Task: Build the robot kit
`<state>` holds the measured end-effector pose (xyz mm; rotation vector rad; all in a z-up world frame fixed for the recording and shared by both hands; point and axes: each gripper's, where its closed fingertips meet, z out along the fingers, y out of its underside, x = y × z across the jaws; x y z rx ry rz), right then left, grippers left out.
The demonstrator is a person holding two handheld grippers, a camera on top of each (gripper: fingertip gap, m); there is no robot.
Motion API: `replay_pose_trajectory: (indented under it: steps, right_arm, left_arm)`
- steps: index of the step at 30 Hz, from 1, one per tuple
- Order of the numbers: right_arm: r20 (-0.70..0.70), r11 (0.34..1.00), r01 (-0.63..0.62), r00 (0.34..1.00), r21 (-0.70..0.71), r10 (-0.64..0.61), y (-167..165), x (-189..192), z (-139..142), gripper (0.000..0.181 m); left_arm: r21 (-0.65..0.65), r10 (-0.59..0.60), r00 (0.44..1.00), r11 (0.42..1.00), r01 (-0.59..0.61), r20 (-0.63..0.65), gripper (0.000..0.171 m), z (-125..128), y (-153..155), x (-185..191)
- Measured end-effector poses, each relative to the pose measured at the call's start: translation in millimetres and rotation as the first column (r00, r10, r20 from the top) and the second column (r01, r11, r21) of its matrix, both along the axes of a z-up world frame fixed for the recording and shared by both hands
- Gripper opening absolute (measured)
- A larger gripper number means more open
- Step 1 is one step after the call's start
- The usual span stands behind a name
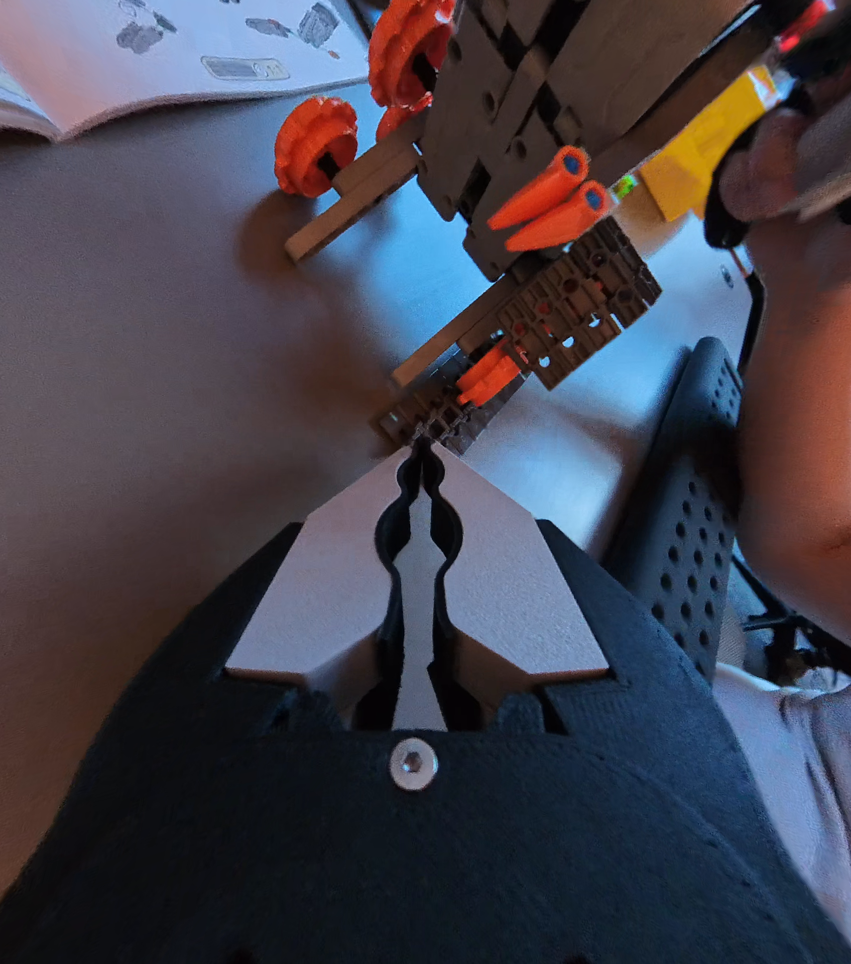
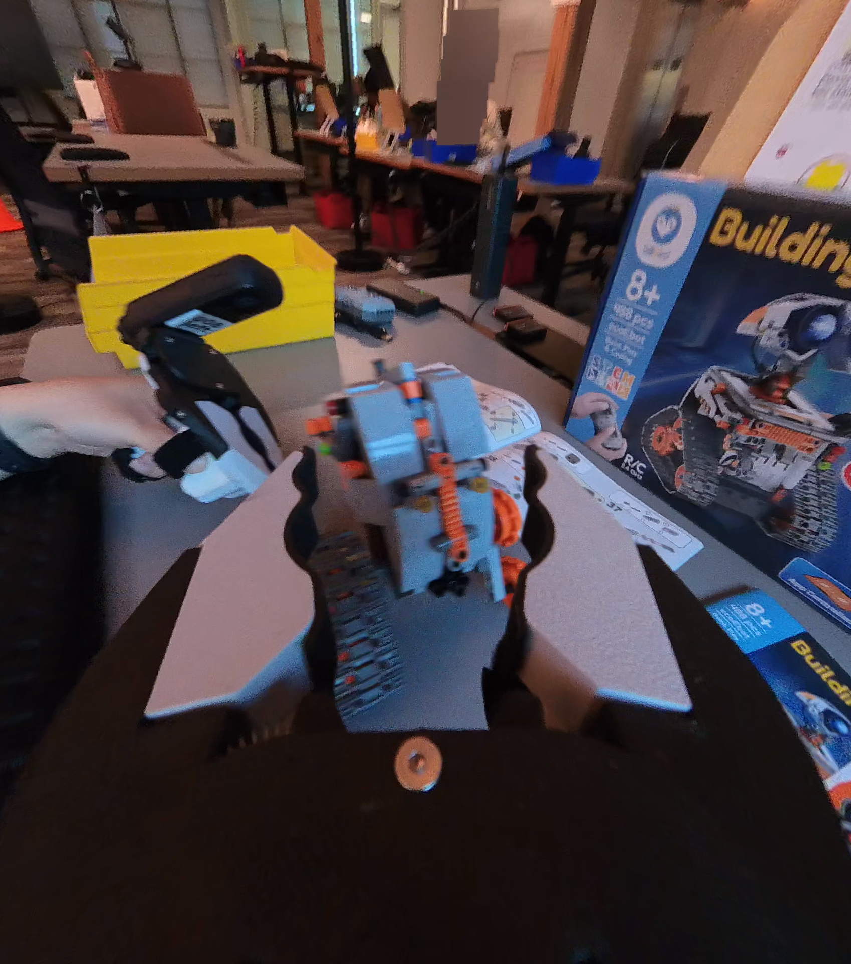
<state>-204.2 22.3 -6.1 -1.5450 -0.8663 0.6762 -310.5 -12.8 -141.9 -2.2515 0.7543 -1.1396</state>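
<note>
Left tongs (image 1: 420, 454) pinch the end of the grey track strip (image 1: 444, 417), which runs toward upper right of the frame; right tongs (image 2: 420, 464), spread, straddle the grey robot model (image 2: 412, 480) over the bench (image 2: 277, 375)

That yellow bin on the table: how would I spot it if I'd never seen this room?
Start at the big dark-blue toy box standing on the table's right. Look across the grey brick model to the far left corner: the yellow bin sits there, the only plain bright-yellow open container.
</note>
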Motion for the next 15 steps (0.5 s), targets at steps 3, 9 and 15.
replay_pose_trajectory:
  steps: [3,9,15]
  right_arm:
    - [-0.031,0.994,0.073,0.997,0.085,-0.070,-49,-5,6,0.057]
    - [0.252,0.965,0.177,0.941,0.195,-0.224,-93,-32,-53,0.029]
    - [0.556,0.947,0.185,0.773,0.262,-0.305,-81,-82,-103,0.023]
  left_arm:
    - [0.073,-0.060,0.998,0.995,0.061,-0.006,0.007,8,-2,-5]
    - [0.151,-0.160,0.975,0.971,0.183,-0.154,0.016,-6,-1,-17]
    - [0.138,-0.189,0.959,0.966,0.220,-0.209,0.011,-16,11,-15]
